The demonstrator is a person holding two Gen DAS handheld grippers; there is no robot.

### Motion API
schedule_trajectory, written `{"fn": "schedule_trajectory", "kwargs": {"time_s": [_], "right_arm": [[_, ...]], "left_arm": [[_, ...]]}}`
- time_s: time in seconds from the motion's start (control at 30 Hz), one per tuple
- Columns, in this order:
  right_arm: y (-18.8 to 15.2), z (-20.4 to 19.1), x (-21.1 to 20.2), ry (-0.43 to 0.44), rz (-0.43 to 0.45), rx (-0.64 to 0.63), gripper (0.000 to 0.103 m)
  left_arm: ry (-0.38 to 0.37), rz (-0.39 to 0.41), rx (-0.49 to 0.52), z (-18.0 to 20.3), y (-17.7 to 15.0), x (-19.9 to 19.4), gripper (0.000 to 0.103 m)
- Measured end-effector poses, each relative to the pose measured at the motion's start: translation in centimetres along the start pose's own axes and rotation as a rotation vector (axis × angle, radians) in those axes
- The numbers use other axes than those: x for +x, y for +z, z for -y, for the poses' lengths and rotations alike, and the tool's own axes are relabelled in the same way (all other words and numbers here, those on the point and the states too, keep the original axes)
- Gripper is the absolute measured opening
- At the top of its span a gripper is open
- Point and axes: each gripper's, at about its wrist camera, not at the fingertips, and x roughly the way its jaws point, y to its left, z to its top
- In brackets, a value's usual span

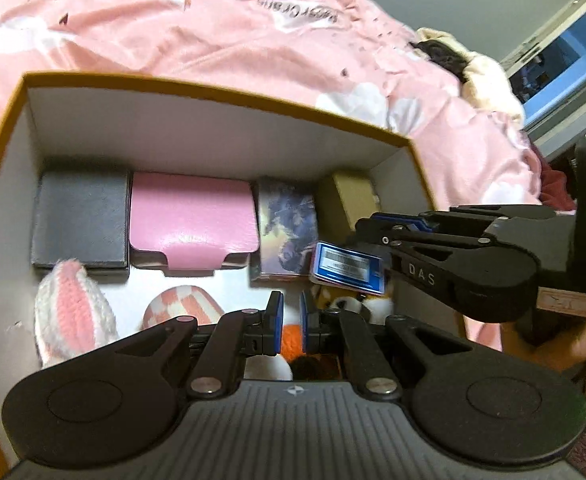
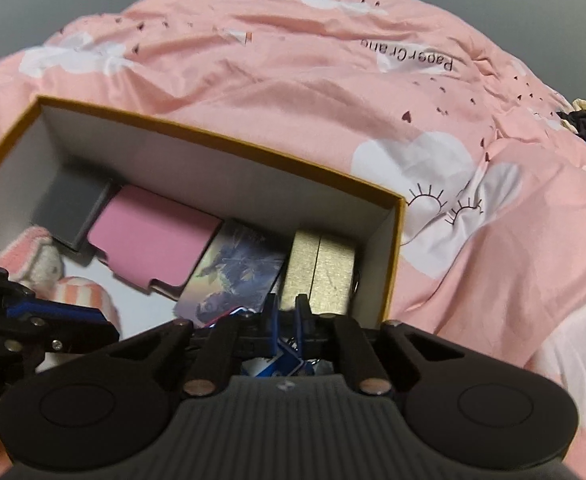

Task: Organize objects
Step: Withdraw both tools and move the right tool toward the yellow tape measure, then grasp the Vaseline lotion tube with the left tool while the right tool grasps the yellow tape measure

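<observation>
So the right gripper (image 1: 367, 226) had its jaws clenched on a small blue card with a white barcode label (image 1: 347, 267), hanging over the right end of the open cardboard box with the mustard-yellow rim (image 1: 213, 90). The left gripper (image 1: 291, 322) was pinched shut on nothing, low over the near edge.

The far wall already had a neat row: flat dark grey case (image 1: 81, 224), pink leather pouch (image 1: 193, 220), illustrated card box (image 1: 287, 232), gold box (image 2: 323, 272) in the far right corner. Soft toys filled the near side.

My take: lower the card flat into the gap near the right wall, release only once it's resting, and keep the left gripper clear.
</observation>
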Motion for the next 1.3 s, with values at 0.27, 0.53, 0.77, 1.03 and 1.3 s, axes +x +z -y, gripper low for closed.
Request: {"fn": "schedule_trajectory", "kwargs": {"time_s": [0.27,0.53,0.77,1.03,1.3], "right_arm": [[-4.2,-0.5,-8.5,0.125,0.211,0.099,0.036],[-11.1,-2.4,-12.2,0.187,0.225,0.211,0.042],[-17.4,-3.7,-8.2,0.159,-0.023,0.318,0.053],[-19.8,-6.0,-4.4,0.185,-0.168,0.331,0.059],[-20.1,-7.1,-2.1,0.193,-0.237,0.309,0.059]], "left_arm": [[-0.044,0.083,0.073,1.8,-2.9,-5.9,0.017],[-0.012,0.056,0.137,3.1,-7.7,-8.7,0.017],[0.08,-0.079,0.107,2.6,-11.5,-5.8,0.017],[0.211,-0.143,0.141,2.4,-13.9,-4.2,0.029],[0.234,-0.143,0.122,1.6,-14.5,-4.3,0.034]]}}
